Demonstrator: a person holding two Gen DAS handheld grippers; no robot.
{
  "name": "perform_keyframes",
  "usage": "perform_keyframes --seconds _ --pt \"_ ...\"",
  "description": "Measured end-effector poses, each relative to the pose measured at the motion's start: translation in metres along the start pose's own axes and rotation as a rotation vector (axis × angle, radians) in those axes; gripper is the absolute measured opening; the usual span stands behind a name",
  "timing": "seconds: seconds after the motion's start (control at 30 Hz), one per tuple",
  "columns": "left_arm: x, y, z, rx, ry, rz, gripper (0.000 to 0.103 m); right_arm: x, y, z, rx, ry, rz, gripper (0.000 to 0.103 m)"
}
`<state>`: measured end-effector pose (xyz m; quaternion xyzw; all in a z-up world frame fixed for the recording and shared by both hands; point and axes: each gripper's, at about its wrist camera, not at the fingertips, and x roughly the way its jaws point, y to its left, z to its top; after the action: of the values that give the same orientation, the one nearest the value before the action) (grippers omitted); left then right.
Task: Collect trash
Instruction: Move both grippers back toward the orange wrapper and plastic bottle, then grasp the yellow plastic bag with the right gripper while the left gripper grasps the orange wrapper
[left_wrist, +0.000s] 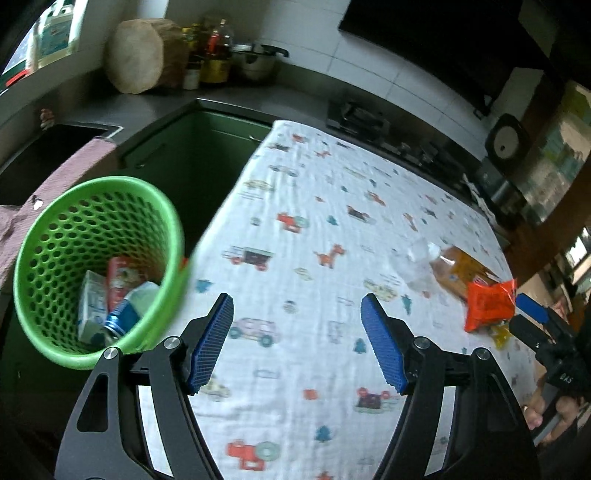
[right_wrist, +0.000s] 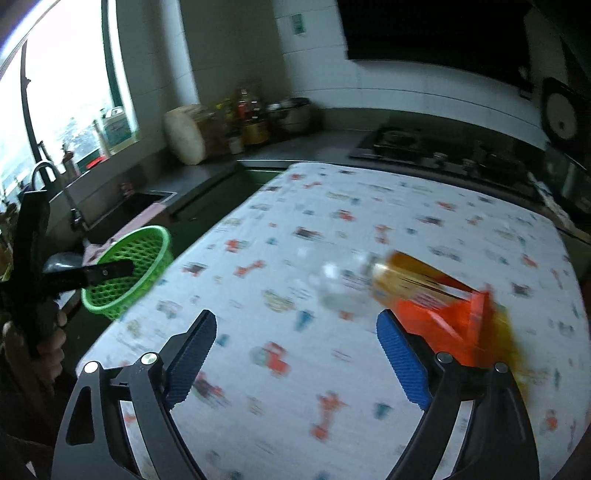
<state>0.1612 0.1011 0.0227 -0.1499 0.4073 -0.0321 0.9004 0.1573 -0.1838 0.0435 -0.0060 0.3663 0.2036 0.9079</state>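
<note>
Blue-padded and spread apart, my left gripper grips nothing; it tilts down over the printed cloth covering the table, with only cloth between its pads. Left of its left finger, just past the cloth's edge, sits the green basket, tipped toward me, with a small carton, a red packet and a blue can inside. Ahead and to the right lies the trash left on the cloth: a clear bottle, an amber wrapper and an orange packet, bunched together near the far right edge. My right gripper also points down at the cloth, released and empty, and the orange packet sits just beyond its right finger; whether they touch I cannot tell through the blur. Ahead of both grippers the cloth is bare up to its far edge. A hand holds the left gripper's grip at the near left corner.
</note>
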Motion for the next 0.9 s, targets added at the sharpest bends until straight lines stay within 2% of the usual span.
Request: perform_keyframes --seconds 0.17,0.23,0.43,0.53,0.77,0.9 --pt "0.009 -0.027 -0.003 0.027 0.019 -0.017 0.071 -0.019 -0.043 -0.018 0.032 0.005 -0.061 0.086" --pt "0.013 -0.038 -0.004 0.037 0.028 -0.021 0.078 -0.024 -0.057 -0.023 0.042 0.007 -0.084 0.087" --pt "0.021 -0.073 -0.006 0.067 0.042 -0.041 0.082 -0.034 -0.091 -0.037 0.042 0.028 -0.133 0.089" --pt "0.026 -0.089 -0.007 0.08 0.05 -0.056 0.083 -0.033 -0.103 -0.044 0.024 0.056 -0.149 0.089" --pt "0.042 -0.131 -0.012 0.089 0.101 -0.099 0.094 -0.02 -0.121 -0.058 -0.027 0.103 -0.157 0.09" --pt "0.051 -0.153 -0.015 0.101 0.121 -0.114 0.094 -0.011 -0.13 -0.06 -0.03 0.113 -0.152 0.09"
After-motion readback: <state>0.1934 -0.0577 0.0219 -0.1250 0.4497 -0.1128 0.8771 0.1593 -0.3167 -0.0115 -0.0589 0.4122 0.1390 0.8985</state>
